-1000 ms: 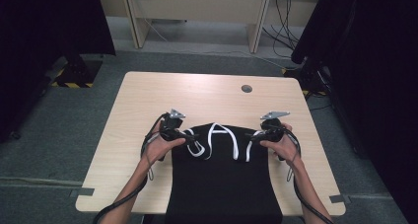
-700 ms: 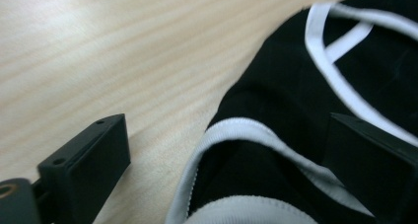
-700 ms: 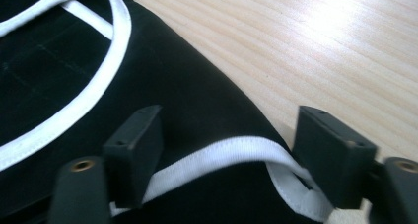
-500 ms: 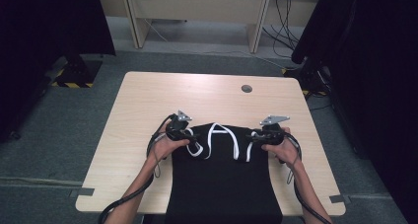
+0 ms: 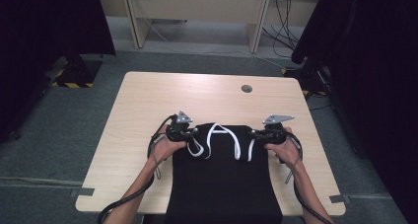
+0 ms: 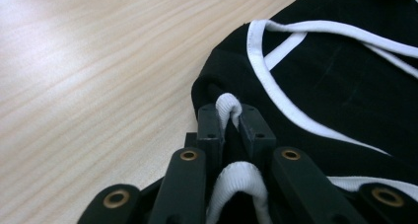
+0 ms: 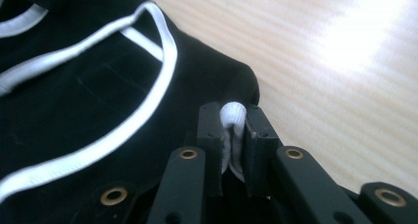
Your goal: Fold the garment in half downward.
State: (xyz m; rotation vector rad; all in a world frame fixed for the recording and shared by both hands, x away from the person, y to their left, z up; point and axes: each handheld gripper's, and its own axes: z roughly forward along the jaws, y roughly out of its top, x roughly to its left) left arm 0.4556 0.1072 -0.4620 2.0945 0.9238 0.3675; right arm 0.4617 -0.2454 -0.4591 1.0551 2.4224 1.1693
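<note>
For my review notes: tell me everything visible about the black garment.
The garment is black cloth with white trim bands and straps near its far edge. It lies flat on the table, its near end hanging over the edge. The left gripper and right gripper, jaws just closed, each pinch white trim at a far corner.

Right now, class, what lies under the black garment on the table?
The black garment lies flat on the wooden table, its near end hanging past the edge. Anything beneath the cloth is covered and cannot be seen.
</note>
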